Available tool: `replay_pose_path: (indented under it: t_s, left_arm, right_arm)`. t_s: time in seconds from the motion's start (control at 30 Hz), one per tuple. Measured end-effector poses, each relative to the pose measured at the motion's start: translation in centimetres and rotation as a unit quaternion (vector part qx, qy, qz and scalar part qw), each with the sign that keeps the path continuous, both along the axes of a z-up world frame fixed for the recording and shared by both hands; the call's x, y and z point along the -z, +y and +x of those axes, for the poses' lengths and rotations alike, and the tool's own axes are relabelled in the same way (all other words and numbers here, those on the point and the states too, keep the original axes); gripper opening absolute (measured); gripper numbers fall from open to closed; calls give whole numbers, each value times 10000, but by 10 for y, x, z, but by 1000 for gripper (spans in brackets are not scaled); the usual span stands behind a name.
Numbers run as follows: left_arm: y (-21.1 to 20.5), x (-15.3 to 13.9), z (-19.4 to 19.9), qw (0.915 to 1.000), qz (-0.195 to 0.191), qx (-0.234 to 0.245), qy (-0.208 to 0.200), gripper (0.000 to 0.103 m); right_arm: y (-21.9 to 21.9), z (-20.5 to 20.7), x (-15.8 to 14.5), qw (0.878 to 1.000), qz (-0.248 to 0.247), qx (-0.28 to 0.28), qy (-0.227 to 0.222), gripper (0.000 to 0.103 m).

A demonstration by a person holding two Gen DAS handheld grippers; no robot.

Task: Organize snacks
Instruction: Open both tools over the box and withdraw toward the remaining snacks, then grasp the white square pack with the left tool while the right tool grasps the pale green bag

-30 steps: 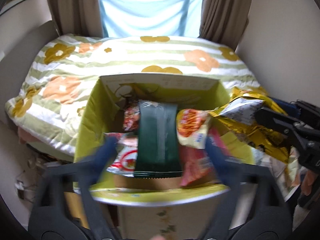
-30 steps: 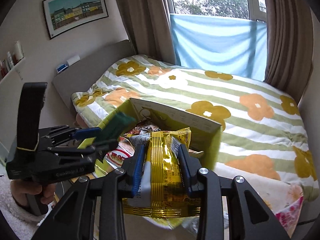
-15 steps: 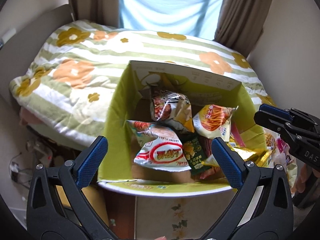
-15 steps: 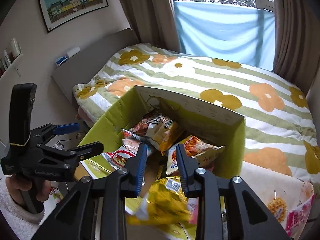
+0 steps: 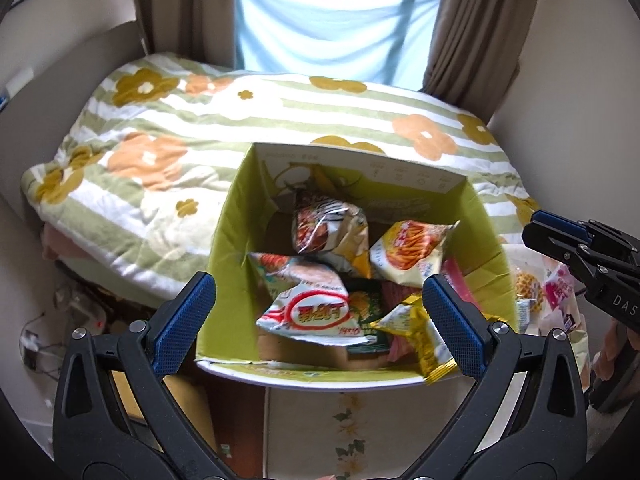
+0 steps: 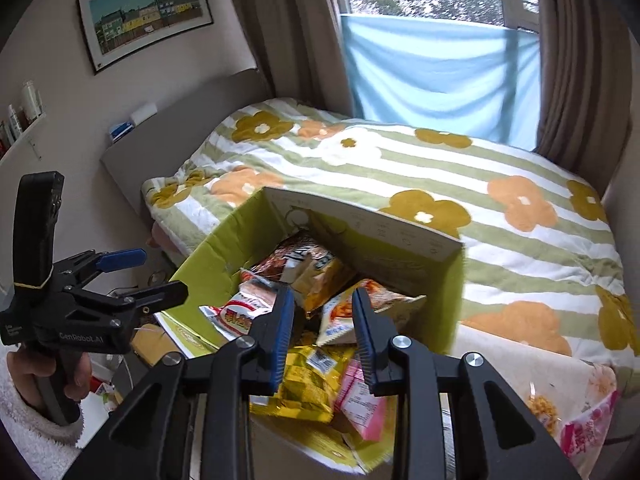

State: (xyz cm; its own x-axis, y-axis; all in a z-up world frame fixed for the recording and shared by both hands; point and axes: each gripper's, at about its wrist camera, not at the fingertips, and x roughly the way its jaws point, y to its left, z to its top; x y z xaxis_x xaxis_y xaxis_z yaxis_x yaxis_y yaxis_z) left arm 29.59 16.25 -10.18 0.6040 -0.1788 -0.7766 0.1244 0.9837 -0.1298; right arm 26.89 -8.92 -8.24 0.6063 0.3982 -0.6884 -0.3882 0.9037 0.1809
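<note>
**Snack box, both grippers empty above it**

Box (image 5: pixel 224 240): open-topped, green inside, standing against the bed (image 5: pixel 168 152). Contents, all loose and overlapping: red-ring bag (image 5: pixel 308 312) at near left; striped bag (image 5: pixel 328 232) toward the back; orange bag (image 5: pixel 412 252) to its right; yellow bag (image 5: pixel 420 336) at the near right corner, its lower end hanging over the front rim; pink pack (image 6: pixel 360 396) just beside the yellow one.

Left gripper (image 5: pixel 320 316): jaws spread wide, nothing between the pads, over the box's near edge.

Right gripper (image 6: pixel 322 332): jaws drawn in to a narrow gap, pads touching nothing; the yellow bag lies below them in the box.

Outside the box, on the right: more bags (image 6: pixel 580 424) on the bedding.
</note>
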Motion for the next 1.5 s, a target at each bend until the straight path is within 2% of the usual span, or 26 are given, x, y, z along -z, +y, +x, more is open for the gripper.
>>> replay_pose_path:
  t_s: [0.13, 0.2, 0.27, 0.4, 0.47, 0.6, 0.83, 0.9, 1.03, 1.3, 1.5]
  left_arm:
    - [-13, -8, 2, 9996, -68, 255, -98, 103]
    - [-21, -10, 4, 9991, -89, 404, -126, 103]
    - [-32, -12, 5, 9981, -117, 582, -137, 103]
    - [-52, -13, 5, 9963, -108, 841, -120, 103]
    - [-63, -14, 2, 9954, -135, 944, -119, 103]
    - [-85, -13, -8, 9937, -178, 1102, -122, 103]
    - [-136, -18, -40, 9928, -84, 1175, -217, 103]
    - [-155, -17, -53, 9928, -97, 1178, -171, 103]
    - [-193, -14, -77, 9929, -102, 1179, -134, 103]
    - [-266, 1, -120, 9936, -73, 1129, 58, 103]
    - [-307, 24, -145, 9949, -176, 943, 324, 103]
  right_arm:
    - [-20, -11, -6, 9991, -57, 410, -57, 28]
    - [-30, -15, -7, 9980, -67, 621, -19, 36]
    - [-39, -17, -5, 9968, -24, 797, 83, 63]
    - [-60, -31, -5, 9929, -52, 1182, 77, 79]
    - [-70, -40, -4, 9912, -60, 1325, 61, 91]
    - [-94, -60, 0, 9868, -143, 1610, -33, 102]
    - [-149, -99, 9, 9815, 51, 1916, 20, 102]
    - [-167, -110, 11, 9808, 77, 1940, 189, 102]
    - [-205, -139, 10, 9776, -102, 2080, 307, 102]
    - [-267, -187, 19, 9754, -53, 2183, 305, 102]
    - [-303, -203, 40, 9762, 13, 2105, 516, 102]
